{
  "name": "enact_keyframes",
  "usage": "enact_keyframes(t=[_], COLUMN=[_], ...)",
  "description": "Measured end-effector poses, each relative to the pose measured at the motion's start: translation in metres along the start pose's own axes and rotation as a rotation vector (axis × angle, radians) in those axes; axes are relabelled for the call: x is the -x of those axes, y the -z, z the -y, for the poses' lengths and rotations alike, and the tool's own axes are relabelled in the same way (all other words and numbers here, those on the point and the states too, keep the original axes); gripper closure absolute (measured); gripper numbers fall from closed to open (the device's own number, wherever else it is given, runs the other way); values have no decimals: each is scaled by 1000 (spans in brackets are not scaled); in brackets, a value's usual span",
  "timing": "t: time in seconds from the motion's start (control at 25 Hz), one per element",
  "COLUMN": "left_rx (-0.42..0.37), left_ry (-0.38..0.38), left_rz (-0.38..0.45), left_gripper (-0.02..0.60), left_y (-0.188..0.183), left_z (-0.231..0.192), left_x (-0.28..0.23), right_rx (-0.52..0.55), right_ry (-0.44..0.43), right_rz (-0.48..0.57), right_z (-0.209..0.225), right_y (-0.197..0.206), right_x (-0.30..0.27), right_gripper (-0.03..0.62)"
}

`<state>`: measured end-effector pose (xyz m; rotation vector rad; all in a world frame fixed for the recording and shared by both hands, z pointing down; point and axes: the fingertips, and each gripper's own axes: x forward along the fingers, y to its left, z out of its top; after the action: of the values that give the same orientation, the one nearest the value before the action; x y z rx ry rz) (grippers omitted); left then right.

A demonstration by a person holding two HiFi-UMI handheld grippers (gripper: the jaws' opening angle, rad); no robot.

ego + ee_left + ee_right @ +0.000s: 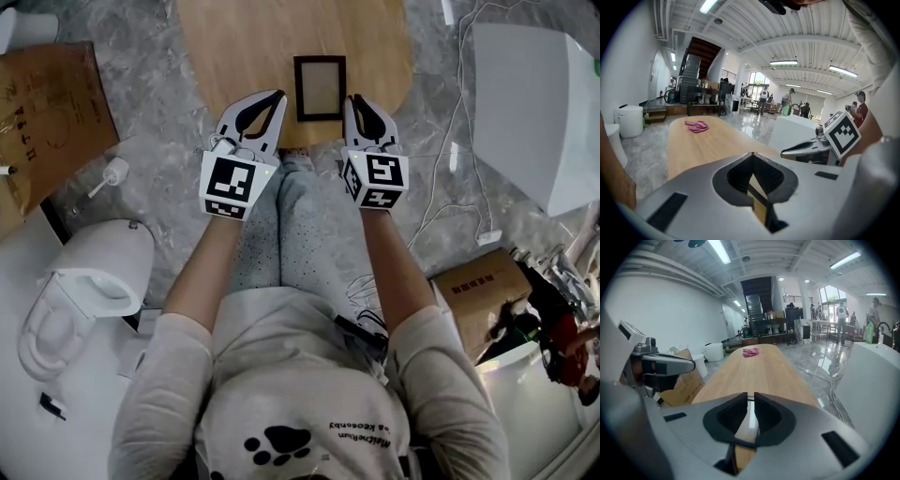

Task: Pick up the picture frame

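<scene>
A small black picture frame (319,88) lies flat near the front edge of the wooden table (244,47). My left gripper (278,94) hovers just left of the frame with its jaws closed tip to tip. In the left gripper view (751,154) a corner of the frame (759,199) shows through the hollow behind the closed tips. My right gripper (353,98) is just right of the frame. In the right gripper view (750,397) a narrow gap stands between its jaws, and the frame's glass (749,420) shows below it, untouched.
A pink cloth (751,352) lies at the table's far end. On the floor are a cardboard sheet (47,112) and a white toilet (89,281) at left, a white cabinet (539,103), cables (455,159) and a box (478,291) at right.
</scene>
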<state>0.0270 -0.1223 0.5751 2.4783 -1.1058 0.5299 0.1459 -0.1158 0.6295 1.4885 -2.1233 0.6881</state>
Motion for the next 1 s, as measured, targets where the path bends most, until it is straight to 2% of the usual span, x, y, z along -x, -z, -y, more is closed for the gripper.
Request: enact_keyframes(t=[0.48, 1.0], left_rx=[46, 34], left_ry=[3, 30], left_rz=[-46, -94], left_gripper=[577, 577], left_y=[34, 55], left_z=[0, -9], left_x=[-15, -24], right_rx=[-16, -11], right_ry=[21, 41], right_rz=[-138, -271], right_z=[11, 24], right_y=[52, 88], right_x=[-28, -52], right_gripper=[525, 502])
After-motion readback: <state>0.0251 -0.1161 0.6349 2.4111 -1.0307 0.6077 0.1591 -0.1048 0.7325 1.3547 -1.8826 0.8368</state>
